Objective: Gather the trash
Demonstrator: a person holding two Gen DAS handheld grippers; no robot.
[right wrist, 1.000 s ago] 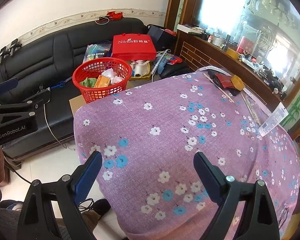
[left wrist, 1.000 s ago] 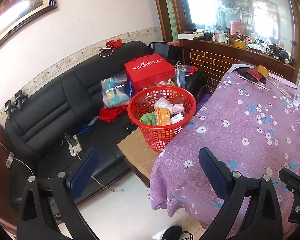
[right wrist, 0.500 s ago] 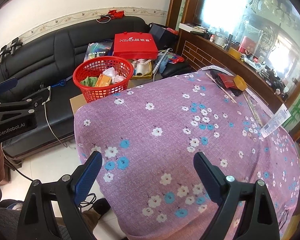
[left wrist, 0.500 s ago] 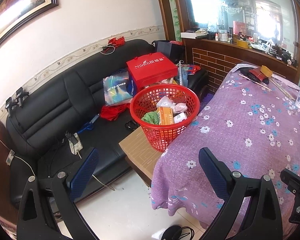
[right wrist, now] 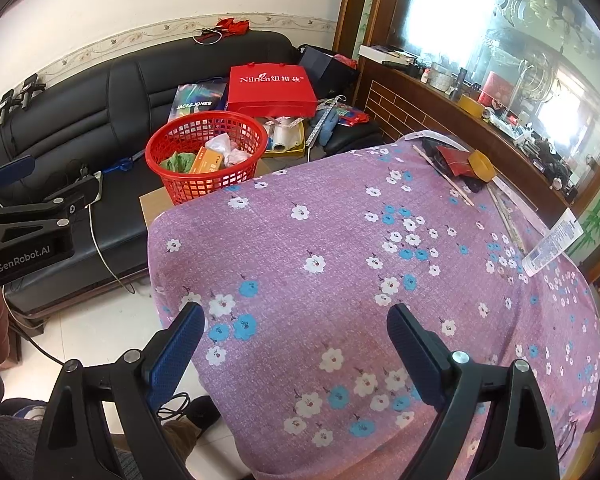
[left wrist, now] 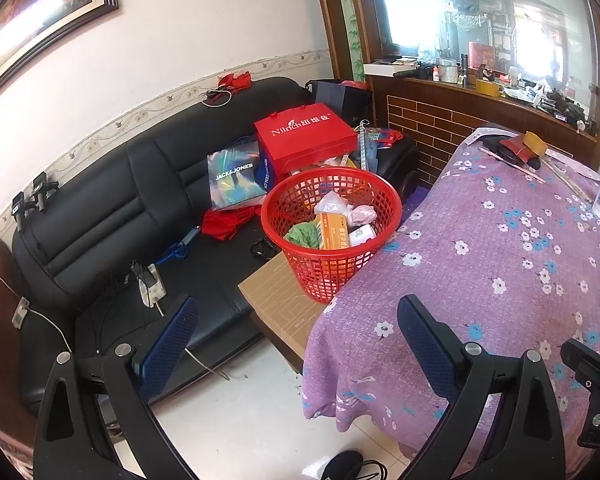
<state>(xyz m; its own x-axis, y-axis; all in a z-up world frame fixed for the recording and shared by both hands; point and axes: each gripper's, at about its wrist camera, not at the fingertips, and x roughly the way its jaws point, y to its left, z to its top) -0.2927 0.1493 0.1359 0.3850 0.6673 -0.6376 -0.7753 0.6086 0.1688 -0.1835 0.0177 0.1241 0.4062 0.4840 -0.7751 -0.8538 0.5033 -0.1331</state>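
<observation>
Trash in red basket [left wrist: 331, 236]; left tool [left wrist: 296, 320], right tool [right wrist: 296, 334] spread, empty.

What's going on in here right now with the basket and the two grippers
Someone is tidying up with a gripper in each hand. The left gripper and right gripper are both open and empty, hovering by the near end of the purple flowered table. The red basket, on a cardboard box at the table's far corner, already holds an orange box, green cloth and wrappers. A clear bottle lies on the table.
</observation>
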